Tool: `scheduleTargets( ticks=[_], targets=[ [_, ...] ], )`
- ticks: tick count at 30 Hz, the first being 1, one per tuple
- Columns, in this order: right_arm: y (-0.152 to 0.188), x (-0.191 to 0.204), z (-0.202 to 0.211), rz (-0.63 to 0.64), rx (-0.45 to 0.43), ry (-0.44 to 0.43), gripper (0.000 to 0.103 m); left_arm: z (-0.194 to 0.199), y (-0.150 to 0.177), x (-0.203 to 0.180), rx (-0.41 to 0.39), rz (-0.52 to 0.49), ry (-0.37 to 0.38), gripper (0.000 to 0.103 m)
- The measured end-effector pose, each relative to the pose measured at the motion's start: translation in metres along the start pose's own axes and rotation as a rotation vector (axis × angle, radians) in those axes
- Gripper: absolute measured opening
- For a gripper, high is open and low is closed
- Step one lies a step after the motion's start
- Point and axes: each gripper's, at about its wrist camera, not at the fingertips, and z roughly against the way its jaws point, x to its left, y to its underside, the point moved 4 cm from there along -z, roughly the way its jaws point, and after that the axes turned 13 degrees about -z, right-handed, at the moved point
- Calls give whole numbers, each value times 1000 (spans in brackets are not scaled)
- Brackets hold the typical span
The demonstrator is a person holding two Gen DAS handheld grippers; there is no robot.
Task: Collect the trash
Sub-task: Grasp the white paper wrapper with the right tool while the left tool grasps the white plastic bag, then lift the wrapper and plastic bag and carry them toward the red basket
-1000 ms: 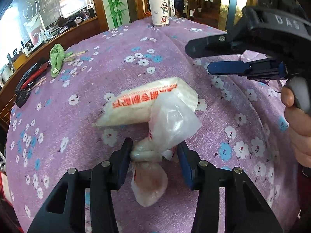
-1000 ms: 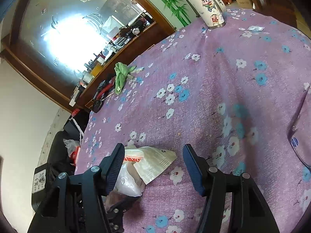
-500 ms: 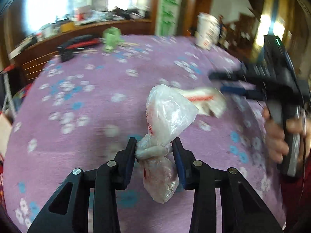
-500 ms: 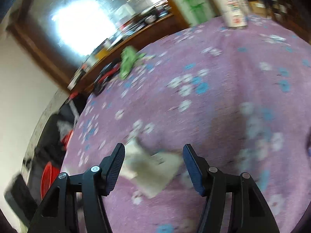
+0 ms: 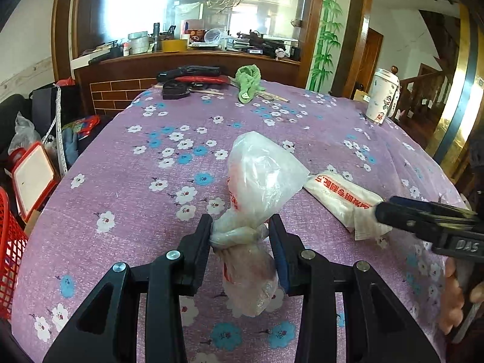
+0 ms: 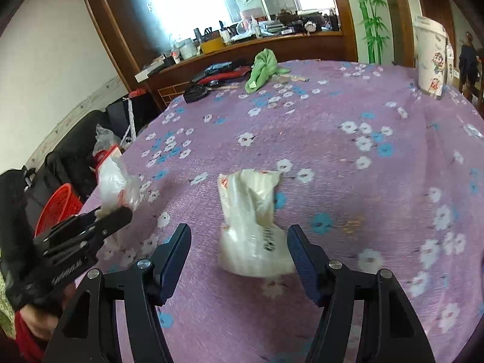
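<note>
My left gripper [image 5: 239,236] is shut on the knotted neck of a clear plastic bag [image 5: 260,178] and holds it above the purple flowered tablecloth [image 5: 136,181]; it also shows at the left of the right wrist view [image 6: 116,186]. A white wrapper with red print [image 6: 252,220] lies on the cloth, also seen in the left wrist view [image 5: 341,199]. My right gripper [image 6: 239,251] is open, its jaws on either side of the wrapper's near end, not touching it.
A green cloth [image 5: 248,83], black and red tools [image 5: 190,78] and chopsticks lie at the table's far edge. A tall paper cup [image 6: 429,57] stands far right. A red basket [image 6: 57,205] and bags sit on the floor left of the table.
My left gripper closed on the bag's knot and lifted it off the wrapper, swinging left. My right gripper came around and now straddles the wrapper, still open.
</note>
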Motion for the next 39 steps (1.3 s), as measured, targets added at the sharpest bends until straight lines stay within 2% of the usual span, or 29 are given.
scheduleTargets(
  ticks=[2, 4, 7, 19, 39],
  targets=[
    [4, 6, -9, 42, 4, 47, 70, 1, 0, -3, -4, -21, -15, 37],
    [7, 5, -17, 63, 21, 81, 51, 2, 1, -7, -4, -30, -14, 37],
    [9, 2, -19, 50, 34, 83, 48, 4, 1, -9, -6, -39, -23, 37],
    [5, 11, 3, 55, -52, 46, 46, 7, 0, -6, -14, -43, -79, 37],
    [5, 16, 12, 86, -88, 56, 46, 13, -1, -6, -36, -59, -134, 37]
  ],
)
